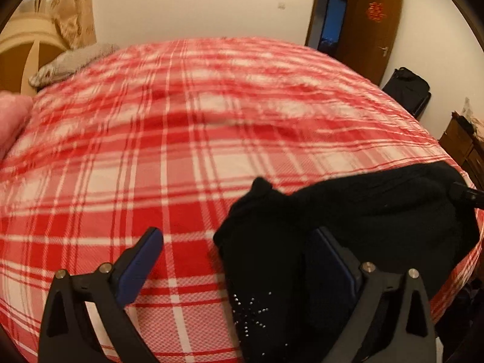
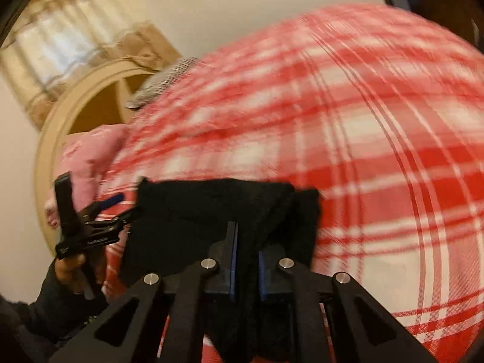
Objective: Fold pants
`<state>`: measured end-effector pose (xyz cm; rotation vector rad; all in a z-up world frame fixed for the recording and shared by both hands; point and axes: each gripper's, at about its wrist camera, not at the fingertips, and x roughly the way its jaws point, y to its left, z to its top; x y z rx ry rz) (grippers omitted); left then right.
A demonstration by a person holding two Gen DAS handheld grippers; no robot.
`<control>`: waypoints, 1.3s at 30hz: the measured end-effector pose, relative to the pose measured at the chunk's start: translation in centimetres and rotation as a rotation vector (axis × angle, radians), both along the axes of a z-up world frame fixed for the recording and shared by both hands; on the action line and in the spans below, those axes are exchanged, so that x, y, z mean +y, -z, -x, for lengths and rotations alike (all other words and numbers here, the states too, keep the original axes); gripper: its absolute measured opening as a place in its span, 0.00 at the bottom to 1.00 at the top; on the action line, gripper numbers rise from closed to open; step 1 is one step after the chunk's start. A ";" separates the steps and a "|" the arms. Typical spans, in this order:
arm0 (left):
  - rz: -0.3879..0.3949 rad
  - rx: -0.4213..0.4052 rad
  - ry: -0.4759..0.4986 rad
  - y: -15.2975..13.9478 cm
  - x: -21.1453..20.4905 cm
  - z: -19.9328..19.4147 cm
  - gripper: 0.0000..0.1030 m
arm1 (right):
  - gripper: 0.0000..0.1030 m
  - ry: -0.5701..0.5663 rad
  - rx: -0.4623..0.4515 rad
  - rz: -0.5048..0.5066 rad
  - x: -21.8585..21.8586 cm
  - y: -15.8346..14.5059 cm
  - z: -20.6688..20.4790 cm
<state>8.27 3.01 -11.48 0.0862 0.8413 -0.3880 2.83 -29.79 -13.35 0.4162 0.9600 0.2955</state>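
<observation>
Right gripper (image 2: pixel 246 242) clamps black pants (image 2: pixel 211 205).

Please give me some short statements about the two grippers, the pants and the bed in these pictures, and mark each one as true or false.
1. The pants are black. True.
2. The left gripper is shut on the pants. False: its fingers stand wide apart, and it holds nothing.
3. The right gripper holds a fold of the black cloth between its fingers. True.
4. The bed cover is plain blue. False: it is a red and white check.
5. The pants lie in the middle of the bed. False: in the left wrist view they lie near its right edge.
6. The door in the far corner stands open. True.
</observation>
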 end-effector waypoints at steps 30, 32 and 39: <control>-0.123 0.010 -0.017 3.2 -1.8 -2.5 1.00 | 0.22 -0.148 0.002 0.095 2.9 -0.2 3.9; -0.120 0.013 -0.016 3.2 -1.8 -2.5 1.00 | 0.22 -0.162 0.005 0.123 3.1 -0.7 3.7; -0.118 0.010 -0.018 2.7 -1.5 -2.1 1.00 | 0.29 -0.141 -0.078 0.129 3.3 -3.4 1.3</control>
